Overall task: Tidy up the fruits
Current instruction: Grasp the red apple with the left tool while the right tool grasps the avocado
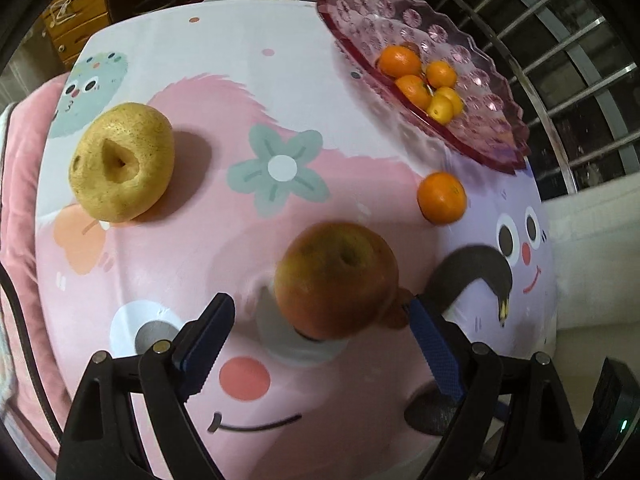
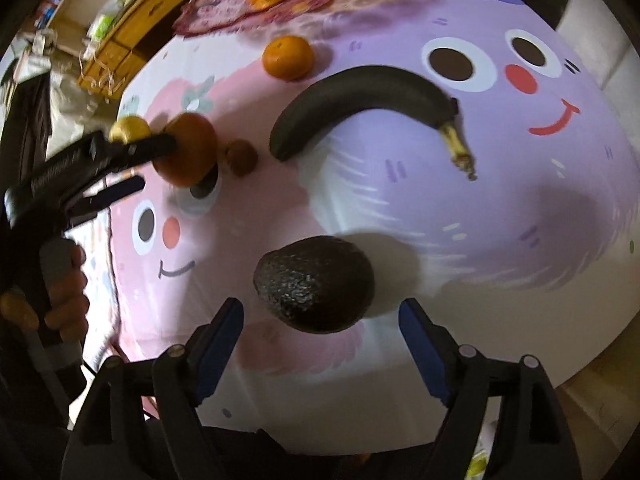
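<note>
A reddish apple (image 1: 336, 280) sits on the cartoon tablecloth between the wide jaws of my left gripper (image 1: 320, 303), which is open; neither blue pad presses on it. A small brown fruit (image 1: 396, 317) peeks out by the right pad. In the right wrist view a dark avocado (image 2: 314, 284) lies between the jaws of my right gripper (image 2: 321, 306), open, with gaps on both sides. A blackened banana (image 2: 360, 96), a loose orange (image 2: 287, 57) and the left gripper (image 2: 156, 164) around the apple (image 2: 188, 156) show farther off.
A yellow pear (image 1: 122, 162) lies at the far left. A pink glass dish (image 1: 472, 52) holding several oranges (image 1: 400, 62) stands at the back right, near window bars (image 1: 560, 60). The table edge (image 2: 580, 368) runs close on the right. A hand (image 2: 68, 292) holds the left gripper's handle.
</note>
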Tool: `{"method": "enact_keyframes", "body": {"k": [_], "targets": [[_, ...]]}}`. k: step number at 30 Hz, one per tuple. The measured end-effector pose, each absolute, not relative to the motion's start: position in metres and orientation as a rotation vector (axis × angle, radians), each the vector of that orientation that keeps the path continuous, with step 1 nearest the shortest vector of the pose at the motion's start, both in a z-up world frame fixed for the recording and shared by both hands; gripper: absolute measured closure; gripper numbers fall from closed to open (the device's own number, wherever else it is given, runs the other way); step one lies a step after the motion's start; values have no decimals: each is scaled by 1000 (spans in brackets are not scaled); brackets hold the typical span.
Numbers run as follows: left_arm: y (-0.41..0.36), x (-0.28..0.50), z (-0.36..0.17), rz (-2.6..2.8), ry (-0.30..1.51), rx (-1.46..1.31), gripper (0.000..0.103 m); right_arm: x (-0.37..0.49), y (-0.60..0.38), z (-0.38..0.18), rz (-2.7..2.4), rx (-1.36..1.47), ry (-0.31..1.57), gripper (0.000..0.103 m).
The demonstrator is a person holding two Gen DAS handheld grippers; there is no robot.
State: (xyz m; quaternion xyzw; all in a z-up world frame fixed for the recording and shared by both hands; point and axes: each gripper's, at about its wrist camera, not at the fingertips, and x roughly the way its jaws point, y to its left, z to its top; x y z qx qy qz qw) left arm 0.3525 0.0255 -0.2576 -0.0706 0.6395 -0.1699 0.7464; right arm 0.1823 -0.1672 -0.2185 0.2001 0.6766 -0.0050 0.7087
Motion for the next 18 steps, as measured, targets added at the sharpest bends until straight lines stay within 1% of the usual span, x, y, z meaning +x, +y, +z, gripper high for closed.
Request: {"method": "enact_keyframes", "body": {"k": [3,9,12,14,18], "targets": [[26,359,-267,-375,1398,-199,15,185,-157,-220,-9,401,1498,22],[19,364,-276,-407,1406,-199,16,195,-143,-222,-57,317,1479,20],[17,365,-278,-413,1405,-188,18,201,-140,-223,-80,296,1472,20],[17,365,-278,-411,1403,-196,24,203,-137,-225,-99,276,1482,20],[20,366,-281,-422,1408,-219,24,204,-127,-228,-108,217,1505,20]]}}
